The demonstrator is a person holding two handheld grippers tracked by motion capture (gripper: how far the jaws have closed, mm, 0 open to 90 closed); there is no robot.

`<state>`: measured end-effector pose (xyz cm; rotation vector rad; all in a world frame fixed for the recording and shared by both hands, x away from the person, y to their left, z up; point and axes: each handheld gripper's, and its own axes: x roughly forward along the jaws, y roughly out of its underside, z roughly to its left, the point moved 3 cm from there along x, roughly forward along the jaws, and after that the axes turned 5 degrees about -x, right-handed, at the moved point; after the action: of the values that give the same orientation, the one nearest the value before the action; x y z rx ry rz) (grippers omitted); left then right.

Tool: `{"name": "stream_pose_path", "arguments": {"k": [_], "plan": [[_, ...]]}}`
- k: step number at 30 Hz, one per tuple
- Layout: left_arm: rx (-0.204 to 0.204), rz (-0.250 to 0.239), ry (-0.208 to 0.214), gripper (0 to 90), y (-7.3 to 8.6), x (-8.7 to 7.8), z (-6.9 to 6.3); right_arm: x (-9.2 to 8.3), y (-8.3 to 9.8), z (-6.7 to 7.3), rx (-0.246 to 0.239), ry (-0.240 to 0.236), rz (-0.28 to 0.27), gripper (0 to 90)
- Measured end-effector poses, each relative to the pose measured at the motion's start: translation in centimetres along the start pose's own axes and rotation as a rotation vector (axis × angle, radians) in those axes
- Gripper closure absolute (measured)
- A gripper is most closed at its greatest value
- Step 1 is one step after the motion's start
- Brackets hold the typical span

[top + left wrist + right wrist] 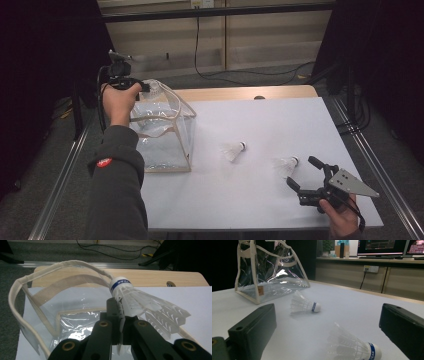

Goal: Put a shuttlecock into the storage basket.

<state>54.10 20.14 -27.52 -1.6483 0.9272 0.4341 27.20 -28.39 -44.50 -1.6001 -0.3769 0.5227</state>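
Jaws of my left gripper [120, 315] are closed on the skirt of a shuttlecock [140, 303], and I hold it above the open mouth of the transparent bag [162, 132]. In the left gripper view the long axis of this shuttlecock lies nearly level, with the cork pointing away from me toward the far edge of the table [280, 200] and the skirt coming back over the jaws. The bag opening sits directly below and a little in front, so I judge the coming move is a short descent and a release.

My right gripper [303, 174] is wide open and holds nothing. It rests near the right front corner of the table. Just beyond its jaws lies a second shuttlecock [286, 164], on its side, cork pointing toward the right edge; this hand is clearly the nearer one to it. A third shuttlecock [233, 150] lies further, around the middle of the table, between the right gripper and the bag.

I count three shuttlecocks: one gripped, two on the table. One bag stands near the left edge, and I see nothing inside it yet.
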Motion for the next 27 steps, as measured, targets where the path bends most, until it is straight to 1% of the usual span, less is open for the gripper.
{"name": "stream_pose_path", "arguments": {"k": [5,8,12,15,17,19,20,22,24,27], "plan": [[0.003,0.005,-0.007,89.1,0.0,0.0,0.3,0.0,0.0,0.0,-0.001,-0.001,-0.001,0.9],[-0.001,-0.002,-0.01,88.8,-0.1,0.1,0.3,0.0,0.0,0.0,0.0,-0.001,-0.001,0.9],[-0.002,0.006,-0.01,88.6,-0.1,0.3,0.3,0.0,0.0,0.0,-0.002,-0.001,-0.002,0.9],[0.007,0.011,-0.016,88.6,-0.1,0.5,0.3,0.0,0.0,0.0,-0.002,-0.004,-0.005,0.9],[0.006,0.018,-0.021,88.6,0.0,0.6,0.3,0.0,0.0,0.0,-0.003,-0.003,-0.003,0.9],[0.002,0.016,-0.021,88.6,0.0,0.7,0.2,0.0,0.0,0.0,-0.003,-0.004,-0.004,0.9],[0.01,0.022,-0.019,88.7,0.0,0.8,0.3,0.0,0.0,0.0,-0.003,-0.004,-0.004,0.9],[0.009,0.024,-0.019,88.7,0.0,0.9,0.3,0.0,0.0,-0.1,-0.003,-0.003,-0.004,0.9],[0.001,0.02,-0.023,88.6,0.0,1.0,0.3,0.0,0.0,-0.1,-0.004,-0.003,-0.005,0.9],[0.005,0.022,-0.024,88.6,-0.1,1.1,0.4,-0.1,0.0,-0.1,-0.004,-0.003,-0.005,0.9]]}}
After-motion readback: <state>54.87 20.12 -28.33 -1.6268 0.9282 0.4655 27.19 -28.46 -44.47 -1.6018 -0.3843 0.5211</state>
